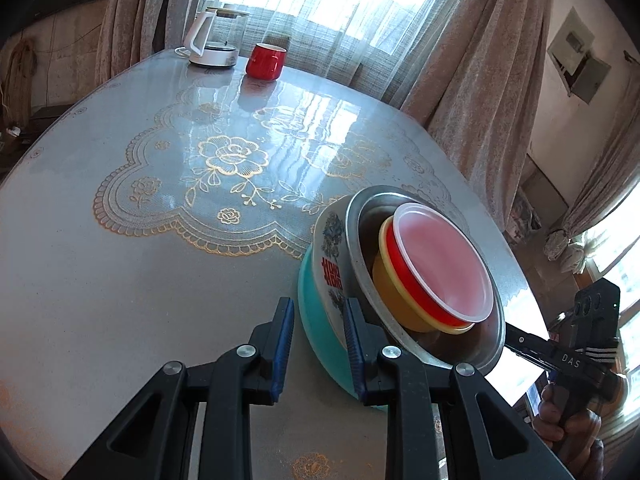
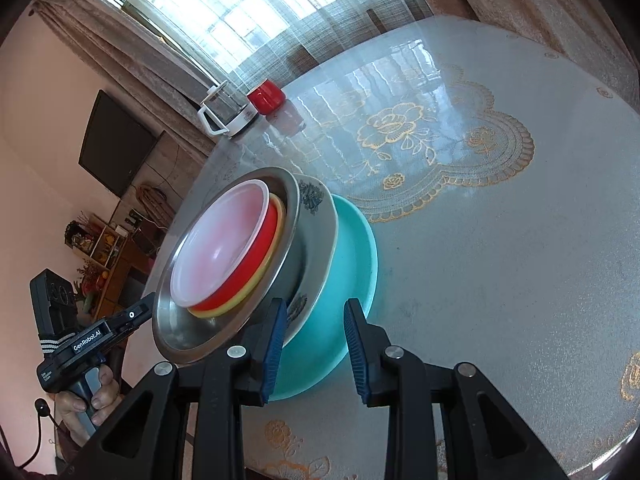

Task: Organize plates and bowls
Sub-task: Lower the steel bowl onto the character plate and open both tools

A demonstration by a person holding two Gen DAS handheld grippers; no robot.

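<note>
**Both grippers clamp the nested stack at the table's edge**

Nearest to us, our left gripper (image 1: 318, 344) has its blue-padded jaws closed on the rim of the teal plate (image 1: 316, 332), at the bottom of the stack. Our right gripper (image 2: 316, 344) grips the same teal plate (image 2: 352, 264) from the opposite side, its pads pressed on the rim as well.

On the teal plate lies a white floral plate (image 1: 330, 256), then a steel dish (image 1: 472, 344). Nested inside the dish we see a yellow bowl (image 1: 394, 296), a red bowl (image 1: 420, 292) and, innermost, a translucent pink bowl (image 1: 444, 264). The whole stack looks tilted in both wrist views and sits near the edge of the table (image 1: 140, 280), which has a glossy cloth with gold flowers.

At the far side of the table, near the curtained window, stand a red mug (image 1: 265, 62) and, just beside it, a white kettle (image 1: 210, 40).
</note>
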